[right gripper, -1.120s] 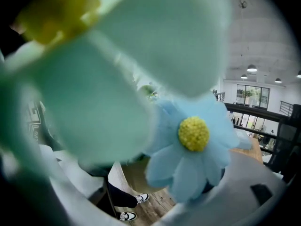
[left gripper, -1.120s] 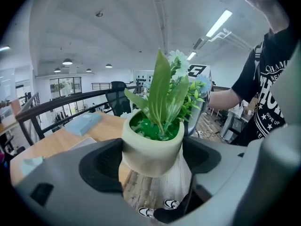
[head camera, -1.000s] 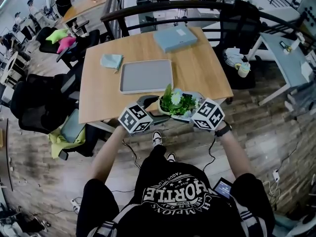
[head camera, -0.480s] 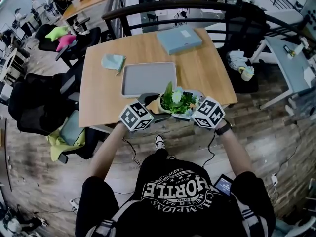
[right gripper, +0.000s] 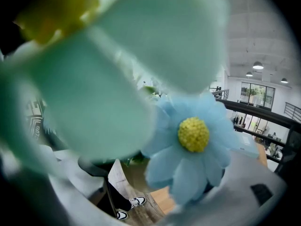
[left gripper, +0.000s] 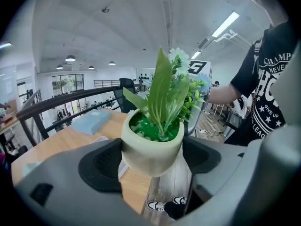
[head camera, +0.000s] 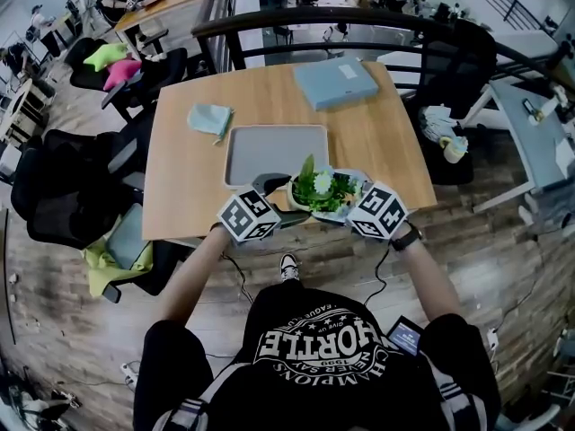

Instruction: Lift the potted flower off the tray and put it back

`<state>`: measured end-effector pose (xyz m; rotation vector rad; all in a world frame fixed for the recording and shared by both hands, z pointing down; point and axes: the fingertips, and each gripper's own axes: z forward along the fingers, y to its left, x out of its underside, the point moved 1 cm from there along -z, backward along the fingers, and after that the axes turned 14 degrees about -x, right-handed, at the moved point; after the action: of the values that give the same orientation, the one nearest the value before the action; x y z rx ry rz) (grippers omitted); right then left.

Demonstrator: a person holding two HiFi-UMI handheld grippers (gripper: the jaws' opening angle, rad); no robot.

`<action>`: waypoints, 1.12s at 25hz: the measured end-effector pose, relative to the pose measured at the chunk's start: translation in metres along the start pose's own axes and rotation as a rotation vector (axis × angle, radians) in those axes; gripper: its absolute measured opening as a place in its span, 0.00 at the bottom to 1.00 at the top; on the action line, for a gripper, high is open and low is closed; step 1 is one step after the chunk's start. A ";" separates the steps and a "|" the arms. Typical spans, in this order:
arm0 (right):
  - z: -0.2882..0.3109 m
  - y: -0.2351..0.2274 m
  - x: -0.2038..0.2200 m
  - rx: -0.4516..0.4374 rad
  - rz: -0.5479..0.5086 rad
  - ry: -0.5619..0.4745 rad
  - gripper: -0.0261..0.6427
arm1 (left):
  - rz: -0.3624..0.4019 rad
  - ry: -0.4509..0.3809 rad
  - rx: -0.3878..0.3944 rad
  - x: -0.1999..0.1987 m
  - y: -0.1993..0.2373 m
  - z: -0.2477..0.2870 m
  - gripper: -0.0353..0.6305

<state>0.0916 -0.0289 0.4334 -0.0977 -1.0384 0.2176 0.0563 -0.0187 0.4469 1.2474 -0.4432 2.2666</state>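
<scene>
Pot [left gripper: 151, 147] sits upright between the jaws of the left gripper [head camera: 274, 200], pads clamped on its sides, so it is firmly held and in the air. The right gripper [head camera: 346, 206] comes in from the opposite side. Its own view is swamped by a blue daisy [right gripper: 194, 135] and a larger blurred bloom, with only a sliver of pot between the jaws, so I cannot tell whether they close on it. The pot hangs over the near table [head camera: 180, 178] edge, off the tray [head camera: 269, 151]. The tray lies straight ahead, just beyond the pot, long axis left-right, and nothing is on it. My judgement: the return is a short forward carry, then down. Both hands are equally near. Count: one pot, one tray, two grippers. Farther off are one cloth [head camera: 208, 118] left of the tray and one flat box [head camera: 337, 82] at the far edge.
</scene>
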 end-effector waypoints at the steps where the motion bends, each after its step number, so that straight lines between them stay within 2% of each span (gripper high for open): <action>1: 0.002 -0.003 -0.001 -0.001 0.001 0.001 0.71 | -0.001 0.001 0.000 0.000 0.003 0.001 0.68; 15: 0.028 -0.035 -0.012 -0.017 0.016 0.030 0.71 | -0.004 0.006 -0.005 0.009 0.043 0.007 0.68; 28: 0.059 -0.078 -0.032 -0.012 0.015 0.031 0.71 | 0.006 -0.008 -0.011 0.015 0.100 0.014 0.68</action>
<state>0.0355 -0.1136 0.4506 -0.1196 -1.0082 0.2233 0.0013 -0.1029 0.4631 1.2510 -0.4625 2.2622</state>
